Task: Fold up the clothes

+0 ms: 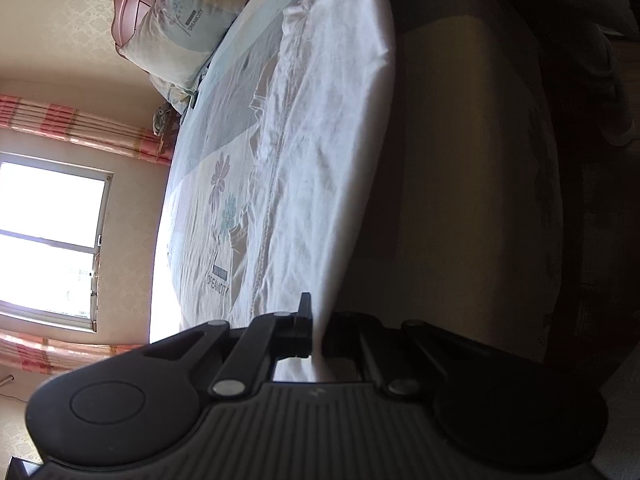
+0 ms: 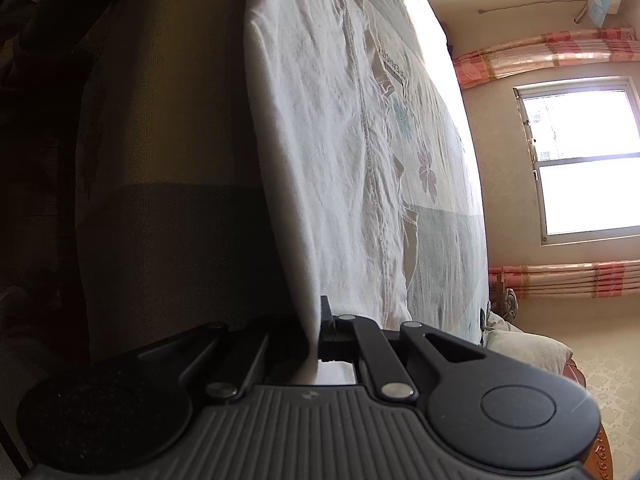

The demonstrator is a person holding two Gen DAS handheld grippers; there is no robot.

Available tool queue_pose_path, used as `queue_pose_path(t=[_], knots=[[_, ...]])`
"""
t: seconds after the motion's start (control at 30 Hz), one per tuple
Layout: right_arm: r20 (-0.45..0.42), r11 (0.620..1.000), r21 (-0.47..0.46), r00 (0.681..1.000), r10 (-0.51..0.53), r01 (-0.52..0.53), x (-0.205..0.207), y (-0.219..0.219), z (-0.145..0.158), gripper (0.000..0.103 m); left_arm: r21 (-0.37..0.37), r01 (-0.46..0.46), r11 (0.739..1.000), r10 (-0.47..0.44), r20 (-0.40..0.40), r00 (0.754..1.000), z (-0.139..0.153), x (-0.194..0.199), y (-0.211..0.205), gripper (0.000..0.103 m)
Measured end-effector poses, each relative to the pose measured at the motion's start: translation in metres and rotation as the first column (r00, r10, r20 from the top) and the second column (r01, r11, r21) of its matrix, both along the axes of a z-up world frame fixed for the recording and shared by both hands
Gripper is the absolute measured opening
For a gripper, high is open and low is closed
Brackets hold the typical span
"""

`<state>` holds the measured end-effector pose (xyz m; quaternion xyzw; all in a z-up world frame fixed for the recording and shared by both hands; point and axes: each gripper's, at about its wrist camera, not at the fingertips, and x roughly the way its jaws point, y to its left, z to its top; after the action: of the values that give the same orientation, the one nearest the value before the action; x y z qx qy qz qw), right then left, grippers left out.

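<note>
A white garment (image 1: 320, 160) lies spread along the edge of a bed, running from the top centre to the bottom centre of both frames. At the bottom of the left wrist view, the left gripper (image 1: 316, 332) is clenched on the garment's edge. In the right wrist view the right gripper (image 2: 316, 332) likewise pinches white cloth between its fingers. A flower-printed sheet (image 1: 208, 216) sits beside the garment, a pillow (image 1: 180, 28) upper left, a bright window (image 2: 580, 160) at right.

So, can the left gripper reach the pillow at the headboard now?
Probably not: the left gripper is shut on the white garment, and the pillow lies far up the bed.
</note>
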<state>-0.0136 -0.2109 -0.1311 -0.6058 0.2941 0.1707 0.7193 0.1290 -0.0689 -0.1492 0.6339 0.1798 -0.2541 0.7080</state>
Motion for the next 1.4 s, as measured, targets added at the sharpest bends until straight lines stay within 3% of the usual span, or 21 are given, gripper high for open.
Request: queue_pose_path(t=[0.1,0.23,0.33,0.4,0.5,0.6,0.67,0.77,0.9,0.97,1.03,1.1,1.17,1.2,1.27,1.33,1.4], knots=[[-0.028,1.000,0.012,1.000,-0.008,0.008,-0.005,-0.001,-0.002,0.007,0.012,0.003,1.000,-0.003,-0.015,1.000,-0.007,-0.004,0.001,0.001],[-0.084,1.000,0.026,0.996,0.003,-0.001,-0.010,-0.005,-0.004,0.017,0.018,0.021,1.000,-0.018,-0.141,0.990,-0.003,-0.008,0.008,0.010],[-0.140,0.997,0.070,0.990,-0.003,0.013,-0.015,-0.016,0.009,0.022,-0.002,-0.002,1.000,0.001,-0.238,0.971,0.012,-0.008,0.028,0.010],[-0.188,0.993,0.112,0.982,-0.023,0.045,-0.015,-0.028,0.021,0.027,-0.031,-0.054,0.998,0.041,-0.314,0.948,0.026,-0.001,0.044,0.010],[-0.288,0.976,0.183,0.956,-0.063,0.120,-0.018,-0.053,0.044,0.034,-0.135,-0.163,0.977,0.098,-0.395,0.913,0.060,0.020,0.066,0.010],[-0.359,0.944,0.270,0.929,-0.086,0.192,-0.025,-0.077,0.067,0.043,-0.231,-0.226,0.946,0.124,-0.385,0.915,0.085,0.035,0.076,0.010],[-0.368,0.912,0.333,0.923,-0.109,0.241,-0.021,-0.087,0.083,0.046,-0.297,-0.263,0.918,0.142,-0.373,0.917,0.097,0.047,0.076,0.010],[-0.337,0.836,0.447,0.926,-0.172,0.318,-0.004,-0.093,0.097,0.052,-0.394,-0.348,0.851,0.159,-0.437,0.885,0.101,0.067,0.070,0.021],[-0.389,0.691,0.570,0.887,-0.249,0.444,0.021,-0.095,0.086,0.055,-0.463,-0.472,0.750,0.152,-0.574,0.805,0.080,0.091,0.069,0.023],[-0.444,0.608,0.609,0.854,-0.272,0.510,0.030,-0.099,0.071,0.055,-0.457,-0.524,0.719,0.162,-0.623,0.766,0.067,0.096,0.074,0.023],[-0.500,0.517,0.637,0.817,-0.288,0.572,0.039,-0.103,0.056,0.055,-0.429,-0.600,0.675,0.194,-0.682,0.705,0.053,0.102,0.079,0.023],[-0.512,0.475,0.643,0.798,-0.317,0.601,0.032,-0.110,0.044,0.055,-0.441,-0.646,0.624,0.192,-0.714,0.673,0.046,0.105,0.097,0.024],[-0.524,0.438,0.648,0.782,-0.337,0.623,0.026,-0.117,0.038,0.057,-0.429,-0.678,0.597,0.207,-0.735,0.646,0.051,0.107,0.108,0.027],[-0.530,0.422,0.651,0.776,-0.342,0.631,0.022,-0.120,0.038,0.057,-0.427,-0.679,0.597,0.223,-0.724,0.652,0.054,0.108,0.109,0.028],[-0.515,0.420,0.652,0.775,-0.367,0.632,0.019,-0.119,0.044,0.058,-0.438,-0.662,0.608,0.251,-0.684,0.684,0.064,0.113,0.107,0.040],[-0.475,0.411,0.670,0.783,-0.403,0.618,0.023,-0.115,0.052,0.065,-0.480,-0.648,0.591,0.237,-0.664,0.709,0.075,0.122,0.100,0.050],[-0.446,0.374,0.715,0.797,-0.408,0.591,0.031,-0.110,0.061,0.069,-0.529,-0.640,0.558,0.203,-0.660,0.723,0.084,0.135,0.092,0.058]])
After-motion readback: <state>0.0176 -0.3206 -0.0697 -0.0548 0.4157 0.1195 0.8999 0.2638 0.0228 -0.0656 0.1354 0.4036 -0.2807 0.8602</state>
